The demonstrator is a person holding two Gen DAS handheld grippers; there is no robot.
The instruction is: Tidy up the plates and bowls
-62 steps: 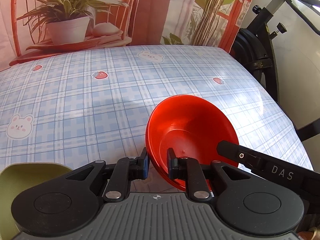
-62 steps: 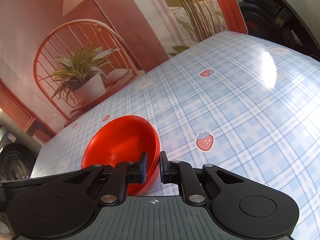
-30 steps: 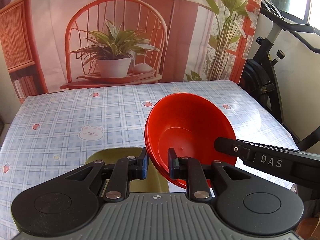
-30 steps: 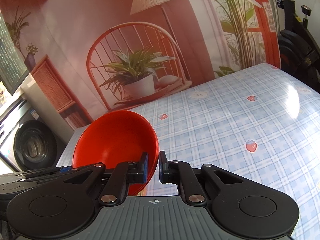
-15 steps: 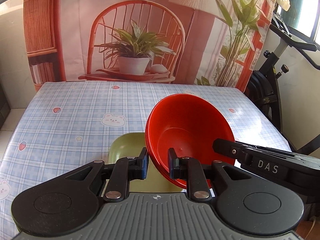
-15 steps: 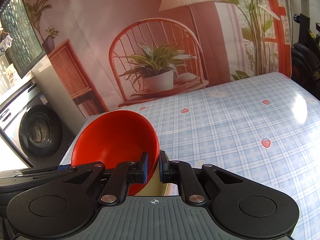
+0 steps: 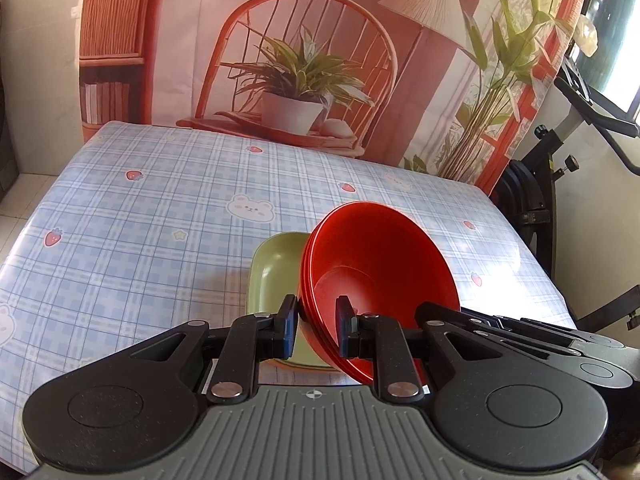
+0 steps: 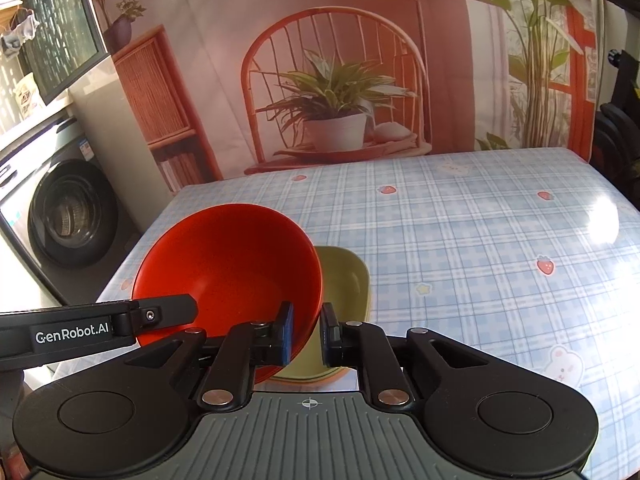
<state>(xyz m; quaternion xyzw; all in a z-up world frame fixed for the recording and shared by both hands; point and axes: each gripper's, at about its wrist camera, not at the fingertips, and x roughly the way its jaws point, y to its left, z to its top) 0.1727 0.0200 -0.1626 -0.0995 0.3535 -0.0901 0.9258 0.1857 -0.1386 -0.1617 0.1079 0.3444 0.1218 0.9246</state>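
Both grippers pinch the rim of a stack of red bowls (image 7: 376,264), held in the air above the table. My left gripper (image 7: 317,328) is shut on the stack's left rim. My right gripper (image 8: 306,330) is shut on its right rim, where the red bowls (image 8: 228,264) show tilted. A green dish (image 7: 276,268) lies on the table just below and behind the bowls; it also shows in the right wrist view (image 8: 346,280). Part of the dish is hidden by the bowls and fingers.
The table has a blue plaid cloth (image 7: 140,232) with strawberries and bears. A printed backdrop (image 7: 300,60) hangs behind it. An exercise bike (image 7: 560,184) stands to the right, a washing machine (image 8: 68,216) to the left.
Both grippers have lifted the red bowls higher and pulled back toward the near edge. The green dish now lies beneath and behind the bowls, more in the open.
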